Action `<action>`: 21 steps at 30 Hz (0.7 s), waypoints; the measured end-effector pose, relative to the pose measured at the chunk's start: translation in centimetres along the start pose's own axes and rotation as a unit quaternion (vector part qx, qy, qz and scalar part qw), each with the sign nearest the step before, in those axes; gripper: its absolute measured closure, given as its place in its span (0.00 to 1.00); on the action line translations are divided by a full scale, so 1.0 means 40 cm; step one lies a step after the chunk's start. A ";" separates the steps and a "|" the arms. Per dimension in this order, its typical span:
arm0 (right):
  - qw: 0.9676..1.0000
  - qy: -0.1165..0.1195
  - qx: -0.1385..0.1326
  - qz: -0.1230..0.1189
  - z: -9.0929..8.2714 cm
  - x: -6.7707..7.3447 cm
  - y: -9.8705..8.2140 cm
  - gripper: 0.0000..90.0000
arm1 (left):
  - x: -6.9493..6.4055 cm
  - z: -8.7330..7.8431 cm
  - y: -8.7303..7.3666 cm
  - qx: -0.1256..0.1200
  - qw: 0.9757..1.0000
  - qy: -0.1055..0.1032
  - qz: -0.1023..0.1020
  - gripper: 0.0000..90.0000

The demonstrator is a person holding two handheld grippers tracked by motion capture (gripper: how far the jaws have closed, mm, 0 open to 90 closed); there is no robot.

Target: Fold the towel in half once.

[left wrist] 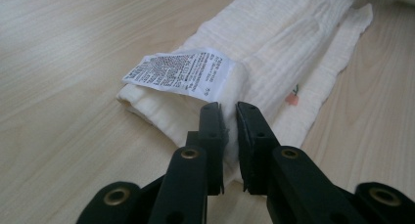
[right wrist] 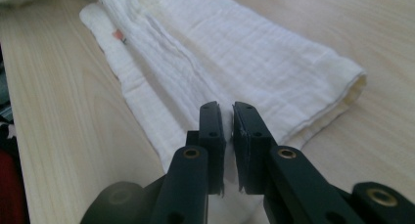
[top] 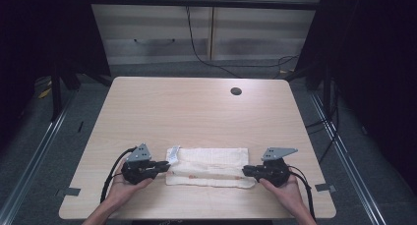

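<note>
— Two claws, left claw point(top: 163, 165) and right claw point(top: 245, 171), at the ends of a folded, crinkled cream cloth point(top: 209, 167), lower centre of the worktop point(top: 196, 107).
— Pinching?
— Slightly parted; cloth seemingly between, unpressed.

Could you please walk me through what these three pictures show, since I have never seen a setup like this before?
Gladly. There is no machine arm here: a person holds a handheld two-jaw tool in each hand. The high view looks down on a wooden table from above the person's side. The left gripper shows at its left and the right gripper at its right. The other two pictures come from small cameras riding on those tools, looking along their black jaws.

On the table lies a folded cream cloth with a white care label at its left end. Each gripper sits at one end of the cloth. In both gripper views the jaws stand slightly apart with a narrow gap between them; I cannot tell whether the pads still press on the fabric.
</note>
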State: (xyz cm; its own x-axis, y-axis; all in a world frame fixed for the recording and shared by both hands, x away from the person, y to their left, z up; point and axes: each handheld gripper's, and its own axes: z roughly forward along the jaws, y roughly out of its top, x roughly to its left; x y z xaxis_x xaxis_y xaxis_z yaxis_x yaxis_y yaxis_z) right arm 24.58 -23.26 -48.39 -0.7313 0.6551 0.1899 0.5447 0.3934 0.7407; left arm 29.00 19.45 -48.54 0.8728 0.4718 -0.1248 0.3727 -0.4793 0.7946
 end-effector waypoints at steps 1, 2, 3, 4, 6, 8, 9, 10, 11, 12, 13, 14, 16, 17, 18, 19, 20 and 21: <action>1.000 0.001 0.003 -0.001 0.002 0.003 -0.002 0.90 | 0.002 0.005 -0.007 0.007 1.000 -0.012 0.002 0.89; 1.000 -0.002 0.009 -0.004 0.004 0.006 -0.004 0.88 | 0.001 0.007 -0.012 0.015 1.000 -0.011 0.002 0.89; 1.000 0.000 0.013 -0.009 0.007 0.007 -0.005 0.87 | -0.002 0.011 -0.016 0.021 1.000 -0.017 0.001 0.89; 1.000 -0.002 0.016 -0.012 0.008 0.009 -0.006 0.87 | -0.008 0.014 -0.018 0.022 1.000 -0.015 0.000 0.89; 1.000 0.000 0.016 -0.010 0.010 0.009 -0.007 0.87 | -0.013 0.012 -0.017 0.024 1.000 -0.017 0.006 0.88; 1.000 0.000 0.017 -0.011 0.011 0.009 -0.008 0.86 | -0.016 0.009 -0.016 0.021 1.000 -0.018 0.006 0.87; 1.000 -0.001 0.020 -0.009 0.011 0.010 -0.009 0.85 | -0.018 0.002 -0.015 0.019 1.000 -0.020 0.005 0.84; 1.000 -0.001 0.020 -0.010 0.011 0.010 -0.010 0.84 | -0.018 -0.003 -0.015 0.017 1.000 -0.020 0.005 0.82; 1.000 0.000 0.020 -0.010 0.010 0.011 -0.010 0.83 | -0.018 -0.003 -0.015 0.017 1.000 -0.020 0.005 0.80; 1.000 0.001 0.018 -0.010 0.009 0.012 -0.010 0.83 | -0.018 -0.008 -0.014 0.009 1.000 -0.020 0.002 0.80; 1.000 -0.002 0.018 -0.010 0.005 0.013 -0.009 0.82 | -0.014 -0.018 -0.010 0.001 1.000 -0.020 -0.002 0.80; 1.000 -0.002 0.017 -0.010 0.003 0.015 -0.009 0.81 | -0.011 -0.024 -0.008 -0.007 1.000 -0.024 -0.006 0.79; 1.000 -0.009 0.013 -0.012 -0.004 0.018 -0.007 0.79 | -0.004 -0.031 -0.007 -0.013 1.000 -0.021 -0.012 0.77; 1.000 -0.010 0.011 -0.010 -0.007 0.018 -0.007 0.79 | -0.004 -0.031 -0.007 -0.013 1.000 -0.021 -0.012 0.77; 1.000 -0.011 0.008 -0.011 -0.010 0.017 -0.006 0.78 | 0.005 -0.035 -0.008 -0.020 0.999 -0.016 -0.019 0.77; 1.000 -0.011 0.004 -0.007 -0.013 0.017 -0.005 0.78 | 0.005 -0.035 -0.008 -0.020 0.999 -0.016 -0.019 0.77; 1.000 -0.014 0.002 -0.008 -0.015 0.016 -0.003 0.77 | 0.016 -0.041 -0.007 -0.026 0.999 -0.014 -0.026 0.76; 1.000 -0.013 -0.002 -0.006 -0.017 0.014 -0.002 0.77 | 0.020 -0.044 -0.008 -0.031 0.999 -0.014 -0.034 0.76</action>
State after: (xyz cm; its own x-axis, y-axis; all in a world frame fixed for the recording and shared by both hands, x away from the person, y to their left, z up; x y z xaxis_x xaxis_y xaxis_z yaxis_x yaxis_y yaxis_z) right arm 23.82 -23.37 -47.91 -0.7262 0.6675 0.1643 0.5349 0.3985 0.7450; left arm 29.03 21.28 -47.86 0.8553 0.4796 -0.1962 0.4118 -0.3991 0.8192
